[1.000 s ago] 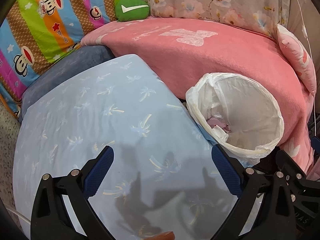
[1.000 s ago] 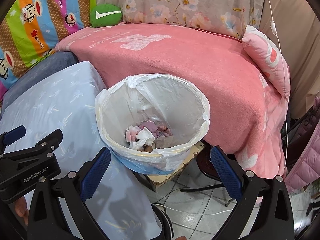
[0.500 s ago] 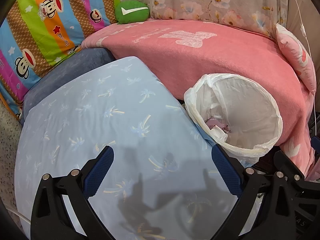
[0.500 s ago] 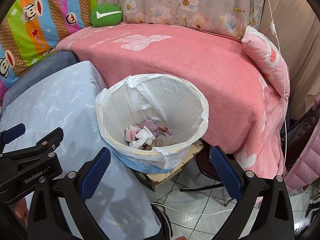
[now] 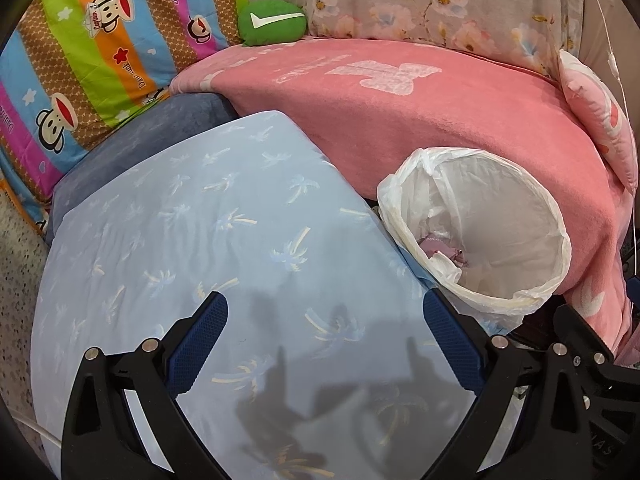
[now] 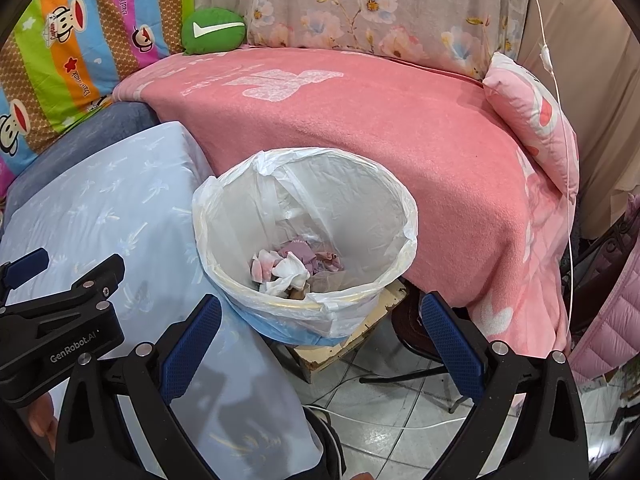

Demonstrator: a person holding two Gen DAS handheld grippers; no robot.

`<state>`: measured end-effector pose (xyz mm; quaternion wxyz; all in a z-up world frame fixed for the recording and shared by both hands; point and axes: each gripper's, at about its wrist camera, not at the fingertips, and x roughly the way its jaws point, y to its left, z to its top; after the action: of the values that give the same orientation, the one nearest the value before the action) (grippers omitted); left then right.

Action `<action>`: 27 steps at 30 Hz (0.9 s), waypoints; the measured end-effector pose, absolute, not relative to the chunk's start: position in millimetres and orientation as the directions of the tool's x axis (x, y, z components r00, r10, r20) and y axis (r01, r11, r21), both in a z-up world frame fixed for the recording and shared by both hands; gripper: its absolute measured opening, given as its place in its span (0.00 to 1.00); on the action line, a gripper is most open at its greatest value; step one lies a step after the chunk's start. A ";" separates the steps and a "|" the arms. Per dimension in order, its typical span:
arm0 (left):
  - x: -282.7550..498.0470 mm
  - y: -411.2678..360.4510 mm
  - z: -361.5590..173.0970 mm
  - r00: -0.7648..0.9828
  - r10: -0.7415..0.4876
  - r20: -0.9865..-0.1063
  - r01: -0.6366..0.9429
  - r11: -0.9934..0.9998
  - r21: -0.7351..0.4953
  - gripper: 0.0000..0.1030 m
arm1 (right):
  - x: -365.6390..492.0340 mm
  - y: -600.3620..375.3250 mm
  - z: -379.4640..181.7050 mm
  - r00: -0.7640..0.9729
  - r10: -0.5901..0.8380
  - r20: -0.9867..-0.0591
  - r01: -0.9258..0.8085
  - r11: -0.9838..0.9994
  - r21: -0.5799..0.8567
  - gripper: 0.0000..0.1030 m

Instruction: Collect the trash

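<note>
A round bin lined with a white plastic bag (image 6: 404,236) stands between a light blue cushion and a pink blanket. Crumpled white, pink and mauve tissues (image 6: 294,268) lie at its bottom. The bin also shows at the right of the left wrist view (image 5: 556,236). My right gripper (image 6: 320,330) is open and empty, just in front of the bin. My left gripper (image 5: 326,330) is open and empty above the light blue cushion (image 5: 192,220), left of the bin. The left gripper's body shows in the right wrist view (image 6: 60,320).
A pink blanket (image 6: 380,120) covers the couch behind the bin, with a pink pillow (image 6: 536,120) at right. A green cushion (image 5: 272,22) and striped cartoon bedding (image 5: 80,60) lie at the back. A small stand (image 6: 360,328), tiled floor and white cables (image 6: 380,420) are below the bin.
Both views have shifted only slightly; the bin sits a little lower in the right wrist view. Both grippers stay open and empty.
</note>
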<state>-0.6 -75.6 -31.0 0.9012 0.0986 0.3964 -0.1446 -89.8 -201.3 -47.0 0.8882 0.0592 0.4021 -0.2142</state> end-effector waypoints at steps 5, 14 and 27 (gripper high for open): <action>-1.1 -75.7 -31.0 0.646 -0.181 -0.742 0.339 0.938 0.066 0.91 | -89.7 -201.5 -46.9 0.586 -0.333 -0.739 0.429 0.901 -0.066 0.95; -2.6 -77.3 -30.0 0.647 -0.181 -0.741 0.344 0.936 0.072 0.91 | -92.0 -201.2 -45.0 0.587 -0.337 -0.737 0.431 0.900 -0.068 0.95; -2.8 -78.1 -29.4 0.646 -0.180 -0.741 0.344 0.936 0.073 0.91 | -92.6 -202.2 -43.5 0.587 -0.338 -0.736 0.431 0.900 -0.069 0.95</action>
<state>-2.8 -78.1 -29.4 0.9013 0.1040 0.3945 -0.1454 -92.6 -202.2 -43.5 0.8888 0.0582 0.3998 -0.2162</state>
